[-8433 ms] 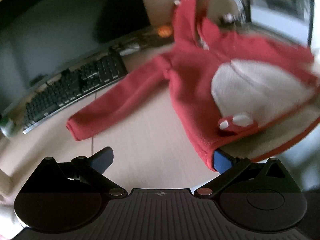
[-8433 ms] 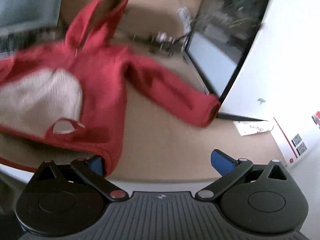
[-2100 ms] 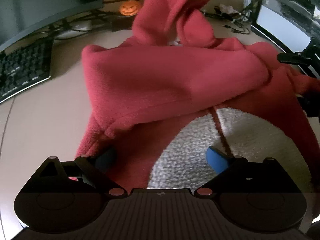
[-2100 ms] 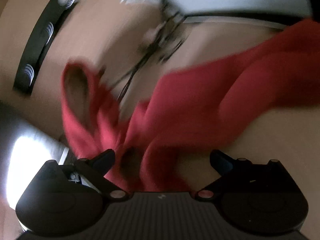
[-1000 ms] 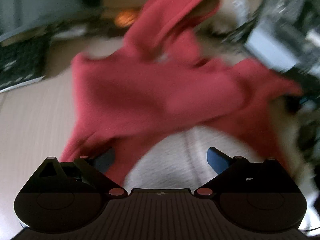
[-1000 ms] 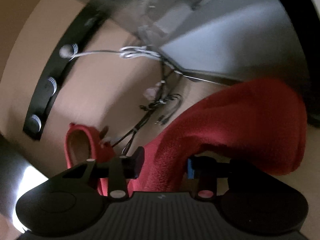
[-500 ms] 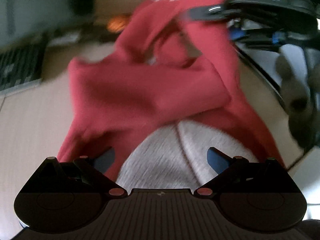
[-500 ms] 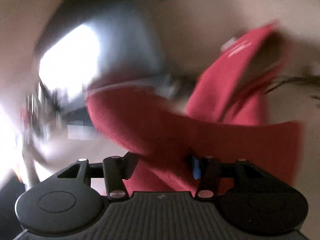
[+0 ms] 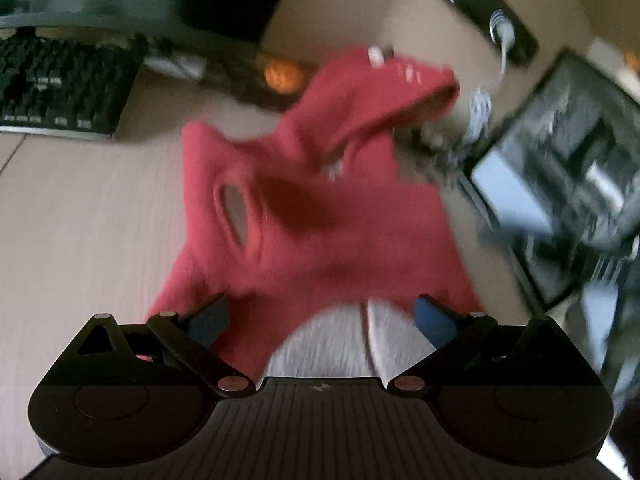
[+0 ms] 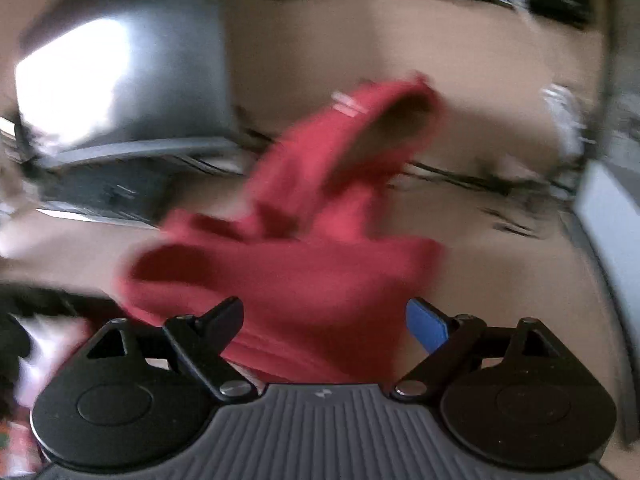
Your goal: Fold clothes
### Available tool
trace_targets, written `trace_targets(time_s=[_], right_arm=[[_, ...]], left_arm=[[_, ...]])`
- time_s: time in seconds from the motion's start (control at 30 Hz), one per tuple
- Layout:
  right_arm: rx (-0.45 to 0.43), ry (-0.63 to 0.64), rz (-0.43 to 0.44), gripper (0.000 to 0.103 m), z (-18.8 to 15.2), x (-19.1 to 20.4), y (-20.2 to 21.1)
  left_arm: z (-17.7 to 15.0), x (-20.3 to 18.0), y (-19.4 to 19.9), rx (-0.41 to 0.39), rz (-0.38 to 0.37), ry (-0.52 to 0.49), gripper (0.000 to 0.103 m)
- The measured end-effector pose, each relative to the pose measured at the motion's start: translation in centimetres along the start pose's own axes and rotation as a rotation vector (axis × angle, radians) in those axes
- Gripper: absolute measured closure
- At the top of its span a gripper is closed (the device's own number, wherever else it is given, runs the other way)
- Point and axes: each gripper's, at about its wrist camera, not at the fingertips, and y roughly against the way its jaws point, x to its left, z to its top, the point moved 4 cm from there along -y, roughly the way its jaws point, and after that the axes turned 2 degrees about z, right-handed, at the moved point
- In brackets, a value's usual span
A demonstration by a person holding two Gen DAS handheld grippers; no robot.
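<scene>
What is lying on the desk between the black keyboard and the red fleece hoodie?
Nothing: in the left wrist view, bare pale wooden desk runs from the black keyboard to the red fleece hoodie.

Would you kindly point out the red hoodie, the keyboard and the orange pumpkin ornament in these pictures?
red hoodie (image 9: 320,240): left wrist view, on the folded red body below the hood.
keyboard (image 9: 60,88): left wrist view, on the black keys at upper left.
orange pumpkin ornament (image 9: 282,76): left wrist view, on its blurred orange face.

Red hoodie (image 9: 320,232) with off-white belly patch (image 9: 344,340), black keyboard (image 9: 60,84), pale wood-grain desk (image 9: 80,220)
</scene>
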Motion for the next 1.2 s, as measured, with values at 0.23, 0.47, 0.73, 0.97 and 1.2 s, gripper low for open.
trace_targets(time_s=[0.23, 0.47, 0.73, 0.97, 1.2], right_arm=[[0.076, -0.023, -0.034, 0.014, -2.4, -1.6, -1.8], [0.064, -0.055, 0.038, 0.014, -2.0, -0.5, -3.2], [0.031, 0.128, 0.163, 0.01, -2.0, 3.9, -3.0], [0.044, 0.394, 0.008, 0.006, -2.9, 3.0, -1.9], [-0.021, 0.397, -0.169, 0.008, -0.4, 2.1, -4.6]], left_arm=[[3.8, -0.6, -3.4, -0.001, -0.046, 0.057, 0.002], [8.8, -2.4, -4.9, -0.073, -0.155, 0.087, 0.002], [9.9, -0.6, -1.7, -0.175, 0.091, -0.069, 0.002], [6.3, -0.1, -2.7, -0.098, 0.283, -0.314, 0.002], [4.1, -1.4, -4.5, -0.073, 0.413, -0.566, 0.001]])
